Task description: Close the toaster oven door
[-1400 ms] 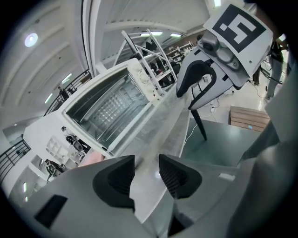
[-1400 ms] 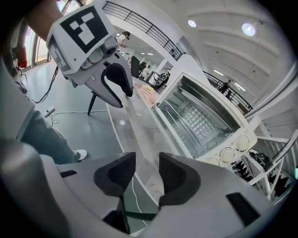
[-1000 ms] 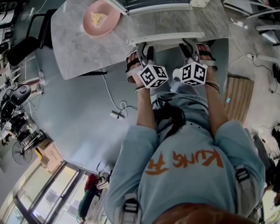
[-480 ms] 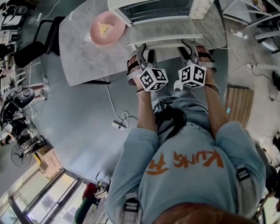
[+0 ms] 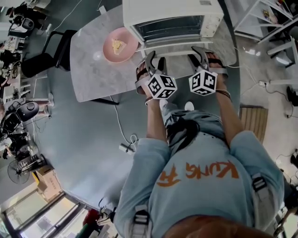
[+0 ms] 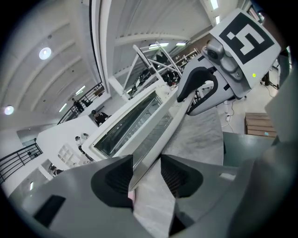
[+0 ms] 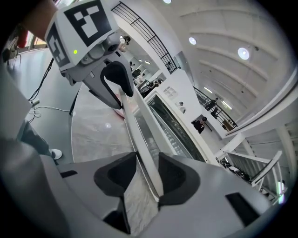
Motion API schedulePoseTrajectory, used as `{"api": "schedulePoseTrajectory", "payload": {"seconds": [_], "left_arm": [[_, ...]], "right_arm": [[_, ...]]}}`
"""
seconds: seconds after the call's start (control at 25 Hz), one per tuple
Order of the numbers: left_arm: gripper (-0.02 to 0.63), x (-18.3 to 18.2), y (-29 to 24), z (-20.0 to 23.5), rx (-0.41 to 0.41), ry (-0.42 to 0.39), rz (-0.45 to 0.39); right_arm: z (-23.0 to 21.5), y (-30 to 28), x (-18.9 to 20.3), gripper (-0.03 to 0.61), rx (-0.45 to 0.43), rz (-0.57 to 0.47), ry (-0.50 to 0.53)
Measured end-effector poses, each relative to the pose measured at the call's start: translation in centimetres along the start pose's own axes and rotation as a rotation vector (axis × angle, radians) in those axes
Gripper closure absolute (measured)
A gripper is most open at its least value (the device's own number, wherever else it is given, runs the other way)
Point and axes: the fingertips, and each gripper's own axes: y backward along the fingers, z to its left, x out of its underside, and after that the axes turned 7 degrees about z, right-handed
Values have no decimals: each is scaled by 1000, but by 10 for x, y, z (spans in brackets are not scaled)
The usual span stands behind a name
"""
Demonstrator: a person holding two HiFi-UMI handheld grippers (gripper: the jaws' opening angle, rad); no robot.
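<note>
The white toaster oven (image 5: 172, 11) stands on a marble table (image 5: 93, 74). Its glass door (image 5: 173, 29) is tilted up, most of the way to the front. The door's white top edge (image 5: 172, 47) runs between both grippers. My left gripper (image 5: 151, 58) straddles the left end of that edge (image 6: 153, 153). The edge lies against one pad with a gap on the other side, and the jaws are opening. My right gripper (image 5: 199, 51) straddles the right end (image 7: 145, 153) in the same way, its jaws also opening.
A pink plate (image 5: 128, 39) with a piece of food sits on the table left of the oven. A black chair (image 5: 42, 58) stands beyond the table's left side. A cable and plug (image 5: 125, 145) lie on the floor. White shelving (image 5: 274, 23) stands at the right.
The door has swung up from nearly flat to steeply tilted toward the oven. Both grippers have moved forward with its top edge.
</note>
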Motion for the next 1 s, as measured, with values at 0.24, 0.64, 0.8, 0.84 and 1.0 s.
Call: {"api": "schedulePoseTrajectory", "payload": {"seconds": [0.24,0.64,0.8,0.84,1.0], "left_arm": [[440,-13,-4,20,31,-6,-8],[433,-38,-20,44,25,4,-24],[430,-47,-29,58,24,11,-43],[426,-49,-31,60,27,17,-48],[423,-58,-40,72,49,21,-68]], "right_arm": [[-20,-8,-11,422,43,15,1],[-55,-28,-17,419,108,23,36],[-71,-38,-23,419,128,10,55],[-74,-41,-23,419,133,4,56],[-87,-51,-27,420,151,-9,54]]}}
